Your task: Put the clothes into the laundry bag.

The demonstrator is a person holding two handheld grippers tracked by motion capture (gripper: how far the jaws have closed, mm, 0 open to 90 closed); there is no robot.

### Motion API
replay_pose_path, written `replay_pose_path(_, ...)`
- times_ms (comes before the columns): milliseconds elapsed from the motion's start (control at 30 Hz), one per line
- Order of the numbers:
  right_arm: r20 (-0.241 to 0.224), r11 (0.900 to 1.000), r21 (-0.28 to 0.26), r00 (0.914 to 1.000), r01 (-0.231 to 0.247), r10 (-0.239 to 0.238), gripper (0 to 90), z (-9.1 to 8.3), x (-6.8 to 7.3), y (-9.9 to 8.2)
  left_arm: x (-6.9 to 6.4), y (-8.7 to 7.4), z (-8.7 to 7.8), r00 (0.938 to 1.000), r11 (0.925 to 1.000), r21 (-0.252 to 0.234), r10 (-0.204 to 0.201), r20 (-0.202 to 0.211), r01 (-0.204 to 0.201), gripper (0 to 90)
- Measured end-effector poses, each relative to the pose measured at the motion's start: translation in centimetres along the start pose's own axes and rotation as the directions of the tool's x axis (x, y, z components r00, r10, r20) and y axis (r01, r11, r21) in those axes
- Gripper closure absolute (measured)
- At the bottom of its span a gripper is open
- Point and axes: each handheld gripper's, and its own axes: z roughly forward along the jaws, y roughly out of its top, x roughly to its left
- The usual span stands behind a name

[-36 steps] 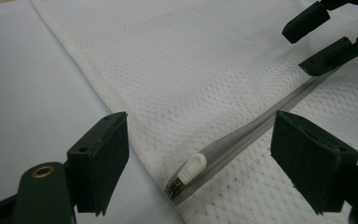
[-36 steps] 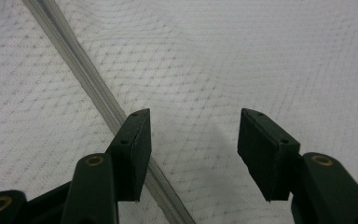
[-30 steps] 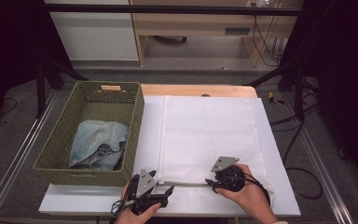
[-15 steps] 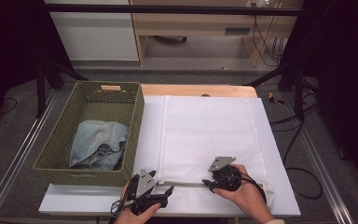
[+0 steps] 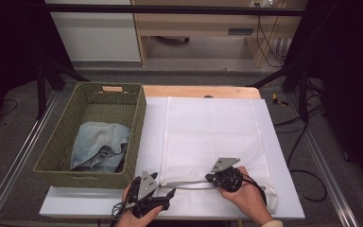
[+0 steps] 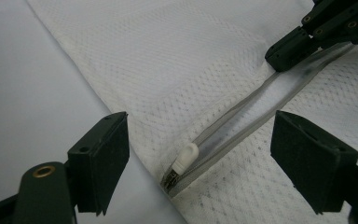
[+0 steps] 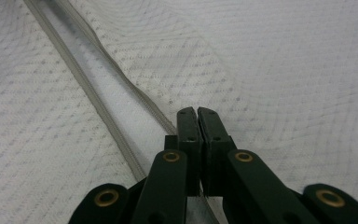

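A white mesh bag (image 5: 212, 132) lies flat on the table, its grey zipper (image 5: 189, 182) running along the near edge. The zipper stands partly open, and its white pull (image 6: 186, 156) sits at the end nearest my left gripper (image 6: 205, 154). That gripper is open, a jaw on each side of the pull and touching nothing. My right gripper (image 7: 196, 116) has just been closing and is now shut, pinching the mesh at the zipper's edge (image 7: 168, 123). In the high view the left gripper (image 5: 168, 195) and right gripper (image 5: 209, 178) face each other along the zipper.
A green woven basket (image 5: 90, 94) stands left of the bag with folded blue denim (image 5: 99, 146) inside. The white table sheet (image 5: 151, 123) shows between basket and bag. Black frame legs and cables lie on the floor around the table.
The right hand has edged slightly left along the zipper. The left hand and gripper have stayed where they were.
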Motion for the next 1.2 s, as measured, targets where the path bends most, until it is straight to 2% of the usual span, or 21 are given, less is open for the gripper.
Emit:
replay_pose_path(167, 0.028, 0.9990, -0.044, 0.9996, 0.005, -0.004, 89.5, -1.0, -0.3, 1.0, 0.1, 0.0, 0.0, 0.9999, 0.9999, 0.016, 0.002, -0.014, -0.002, 19.2)
replay_pose_path(400, 0.069, 0.9974, -0.069, 0.9975, 0.022, -0.017, 89.7, -2.5, -1.0, 2.6, 0.0, 0.0, 0.0, 0.9999, 0.9997, 0.026, 0.004, -0.015, -0.004, 18.0)
replay_pose_path(533, 0.074, 0.9953, -0.095, 0.9972, 0.020, -0.013, 89.8, -3.5, -1.2, 3.7, -0.1, 0.0, 0.2, 0.9999, 0.9987, 0.051, 0.003, -0.010, -0.003, 16.7)
replay_pose_path(633, 0.084, 0.9957, -0.089, 0.9963, 0.027, -0.019, 89.8, -4.0, -1.1, 4.8, -0.2, 0.0, 0.2, 1.0000, 0.9982, 0.060, 0.006, -0.005, -0.006, 16.0)
replay_pose_path(933, 0.120, 0.9939, -0.105, 0.9926, 0.031, -0.018, 90.0, -5.1, -1.4, 7.4, 0.2, 0.4, -0.4, 0.9999, 0.9995, 0.033, -0.002, -0.014, 0.003, 15.6)
replay_pose_path(1200, 0.148, 0.9889, -0.148, 0.9889, 0.007, 0.015, 90.0, -6.4, -2.2, 8.7, -0.1, 1.0, -0.7, 1.0000, 0.9998, 0.020, 0.000, 0.001, 0.000, 15.3)
